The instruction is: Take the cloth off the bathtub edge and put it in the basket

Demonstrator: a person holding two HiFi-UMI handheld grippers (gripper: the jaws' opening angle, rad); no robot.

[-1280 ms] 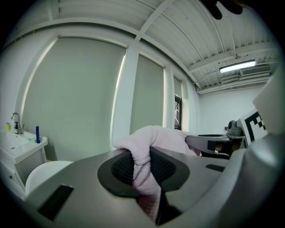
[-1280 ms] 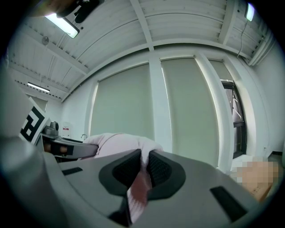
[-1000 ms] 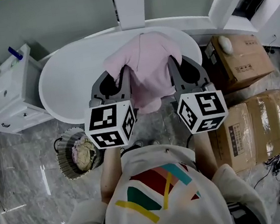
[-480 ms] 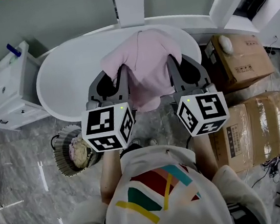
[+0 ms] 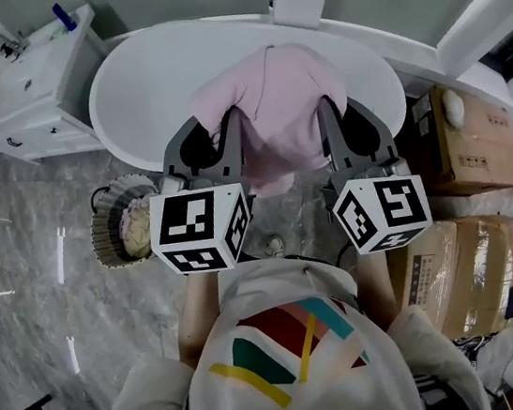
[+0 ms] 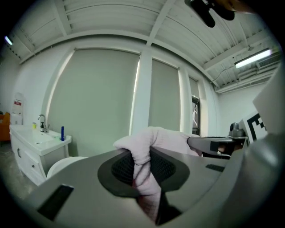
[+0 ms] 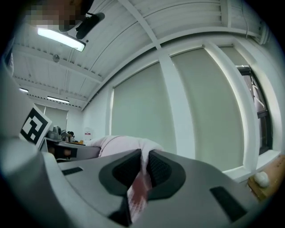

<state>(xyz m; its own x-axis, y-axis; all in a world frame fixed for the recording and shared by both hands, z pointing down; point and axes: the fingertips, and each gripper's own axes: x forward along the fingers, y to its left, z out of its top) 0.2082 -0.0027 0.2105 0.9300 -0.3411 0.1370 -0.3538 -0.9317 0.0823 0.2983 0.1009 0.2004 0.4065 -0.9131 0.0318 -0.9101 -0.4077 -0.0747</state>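
left gripper point(image 6: 141, 169) jaws clamped on pink cloth point(image 5: 273, 116); right gripper point(image 7: 141, 173) jaws likewise. cloth held over bathtub point(image 5: 146, 92). basket point(image 5: 107, 232) on floor, person's left.

The cloth point(image 5: 277, 111) spans from left hand-held gripper point(image 5: 218, 131) to right hand-held gripper point(image 5: 337, 114) above the bathtub point(image 5: 147, 101), basket point(image 5: 102, 240) at left.

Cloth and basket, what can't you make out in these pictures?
- Basket: in the head view, its right side is hidden behind the marker cube of the left gripper; contents too small to name.
- Cloth: seen from above in the head view, so whether it touches the bathtub is unclear.
- Gripper views: gripper bodies block everything below; no basket.
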